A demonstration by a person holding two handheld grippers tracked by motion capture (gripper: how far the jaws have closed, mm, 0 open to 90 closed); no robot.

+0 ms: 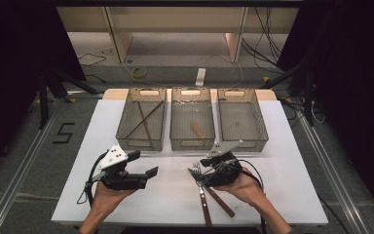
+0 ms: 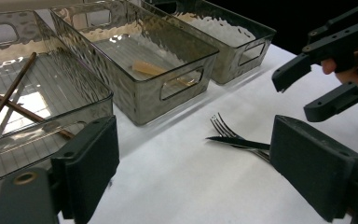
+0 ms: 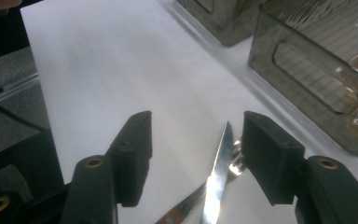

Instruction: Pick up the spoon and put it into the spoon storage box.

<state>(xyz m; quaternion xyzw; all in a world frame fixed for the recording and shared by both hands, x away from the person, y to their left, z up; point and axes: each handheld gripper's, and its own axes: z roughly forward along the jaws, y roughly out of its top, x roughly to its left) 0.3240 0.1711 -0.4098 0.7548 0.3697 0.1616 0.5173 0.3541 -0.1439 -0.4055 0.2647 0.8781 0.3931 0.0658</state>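
A fork (image 1: pixel 204 197) and a knife (image 1: pixel 222 202), both with brown handles, lie crossed on the white table near its front edge. My right gripper (image 1: pixel 198 167) hovers over their metal ends, pointing left. In the right gripper view its jaws (image 3: pixel 196 140) stand open, with the knife blade (image 3: pixel 216 172) lying between them nearer the right pad and the fork (image 3: pixel 235 161) under it; neither pad touches the metal. My left gripper (image 1: pixel 143 163) is held to the left, open and empty (image 2: pixel 193 144), facing the fork tines (image 2: pixel 223 127) and the right gripper (image 2: pixel 303 93).
Three clear grey bins stand in a row at the back. The left bin (image 1: pixel 141 142) holds brown chopsticks (image 1: pixel 143 122), the middle bin (image 1: pixel 192 144) a pale wooden piece (image 1: pixel 196 129), and the right bin (image 1: pixel 241 144) holds nothing. Bare white table (image 1: pixel 170 195) lies between the hands.
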